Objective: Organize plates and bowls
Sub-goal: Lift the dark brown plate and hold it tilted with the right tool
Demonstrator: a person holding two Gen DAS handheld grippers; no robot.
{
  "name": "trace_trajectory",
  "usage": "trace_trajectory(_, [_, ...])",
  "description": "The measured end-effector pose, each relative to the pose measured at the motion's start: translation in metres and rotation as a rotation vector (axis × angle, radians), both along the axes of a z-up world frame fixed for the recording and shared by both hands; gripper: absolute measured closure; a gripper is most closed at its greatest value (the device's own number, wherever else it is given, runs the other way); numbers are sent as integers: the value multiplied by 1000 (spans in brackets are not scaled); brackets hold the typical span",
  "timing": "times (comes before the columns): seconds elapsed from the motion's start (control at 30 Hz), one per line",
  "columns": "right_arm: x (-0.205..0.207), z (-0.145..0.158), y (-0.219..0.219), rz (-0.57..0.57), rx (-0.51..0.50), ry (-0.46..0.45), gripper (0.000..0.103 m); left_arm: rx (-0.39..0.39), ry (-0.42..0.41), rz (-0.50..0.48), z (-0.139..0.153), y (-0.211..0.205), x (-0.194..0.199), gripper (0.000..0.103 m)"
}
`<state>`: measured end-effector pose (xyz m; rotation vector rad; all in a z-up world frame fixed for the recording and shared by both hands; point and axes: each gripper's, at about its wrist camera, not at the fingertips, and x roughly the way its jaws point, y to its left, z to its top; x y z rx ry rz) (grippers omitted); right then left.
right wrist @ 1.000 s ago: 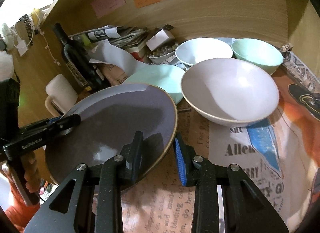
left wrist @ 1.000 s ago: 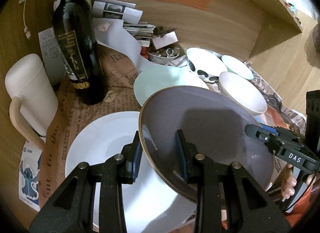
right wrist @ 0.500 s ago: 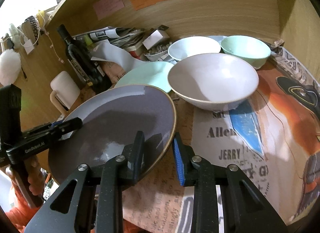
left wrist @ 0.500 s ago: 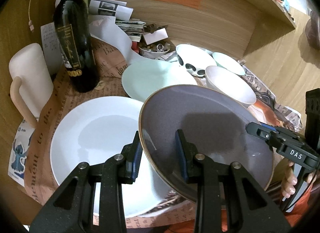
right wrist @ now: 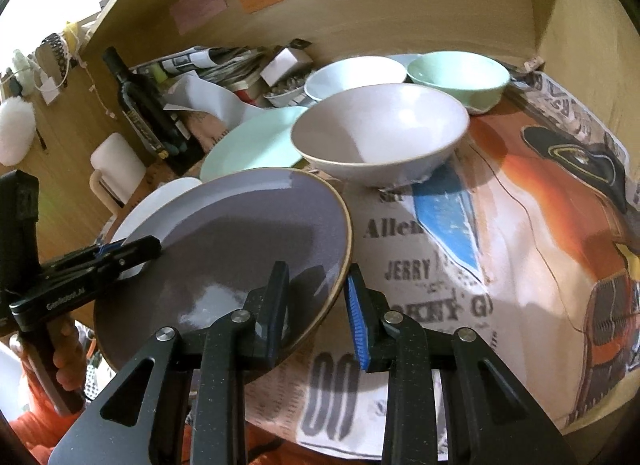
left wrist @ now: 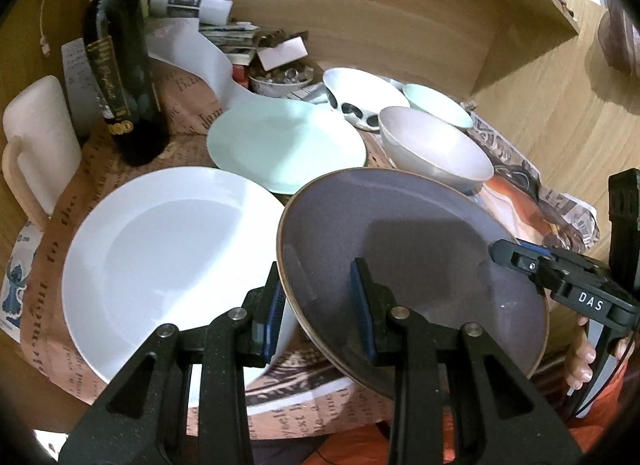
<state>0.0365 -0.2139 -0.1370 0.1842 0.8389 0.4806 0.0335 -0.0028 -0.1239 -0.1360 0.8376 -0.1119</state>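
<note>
Two grippers hold one grey plate (left wrist: 408,265) between them, each clamped on an opposite edge of its gold-trimmed rim. Seen from the left wrist camera, the left gripper (left wrist: 320,305) has its blue-padded fingers closed over the plate's near left edge, one finger above the surface and one beneath. From the right wrist camera, the right gripper (right wrist: 316,305) straddles the plate's right edge the same way, its jaws drawn in on the rim. The plate hangs tilted above the front of the newspaper-covered table (right wrist: 500,265), raised clear of the paper. Just left of it lies a large white plate (left wrist: 168,257), flat on the newsprint, with the grey plate's left edge overlapping it from above. Behind them rests a pale mint plate (left wrist: 284,141). Further right stand three bowls close together: a lilac-white bowl (right wrist: 380,129) nearest, a white bowl (right wrist: 356,73) behind it, and a mint bowl (right wrist: 460,73) at the back right. A dark wine bottle (left wrist: 120,65) stands upright at the back left, beside a cream mug (left wrist: 36,137).
</note>
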Motion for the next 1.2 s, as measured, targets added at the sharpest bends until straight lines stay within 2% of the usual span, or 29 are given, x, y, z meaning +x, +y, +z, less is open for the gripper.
trace_trajectory(0.7, [14, -23, -15, -24, -19, 77, 77, 26, 69, -44, -23, -26, 20, 70])
trace_trajectory(1.2, [20, -25, -18, -48, -23, 82, 78, 53, 74, -66, -27, -29, 22, 70])
